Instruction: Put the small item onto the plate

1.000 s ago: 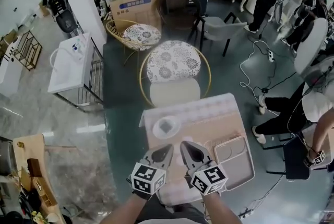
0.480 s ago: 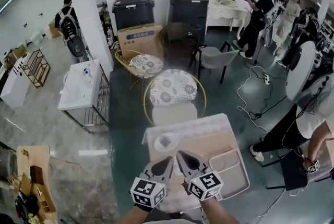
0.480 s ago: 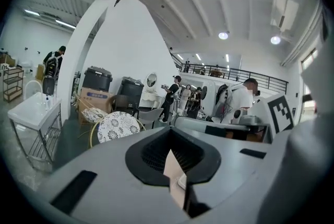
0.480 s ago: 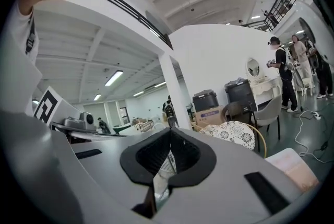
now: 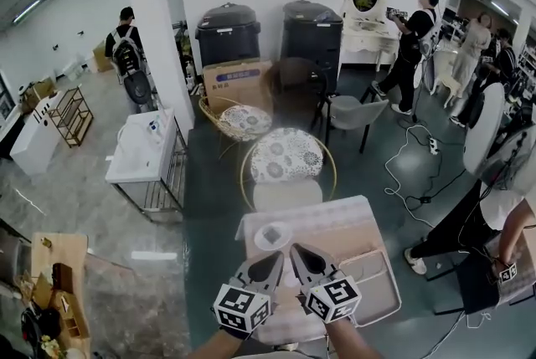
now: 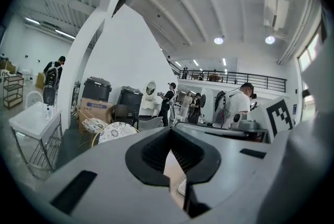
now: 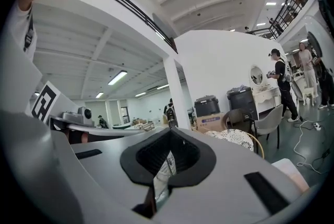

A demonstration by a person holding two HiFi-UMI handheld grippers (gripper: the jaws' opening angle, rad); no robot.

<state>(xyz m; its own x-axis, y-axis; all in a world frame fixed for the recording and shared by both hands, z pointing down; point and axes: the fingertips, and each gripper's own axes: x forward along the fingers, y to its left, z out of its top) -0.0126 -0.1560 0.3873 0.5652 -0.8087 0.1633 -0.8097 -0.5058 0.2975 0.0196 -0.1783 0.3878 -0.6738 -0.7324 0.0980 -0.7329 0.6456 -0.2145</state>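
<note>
Looking steeply down on a pale pink table at lower centre of the frame. Near its upper left corner, a white plate with the small item – a grey scrap – lying on it. Along the table's right side, a pale tray divided into compartments. At bottom centre, the left gripper and the right gripper held side by side, each with a cube of square markers, tips angled up-frame toward the plate and ending just below it. Left jaws pressed fully together and holding nothing, with only a strip of pink table and a bit of white rim seen through the slit behind the tips. Right jaws likewise closed tip to tip; in their slit a pale, dark-flecked sliver, too narrow to identify. Beyond the table, at mid-frame, a round chair with a patterned seat. Further up, against a white wall, a cardboard box and two dark bins. At upper right, a standing person in dark clothes.
</note>
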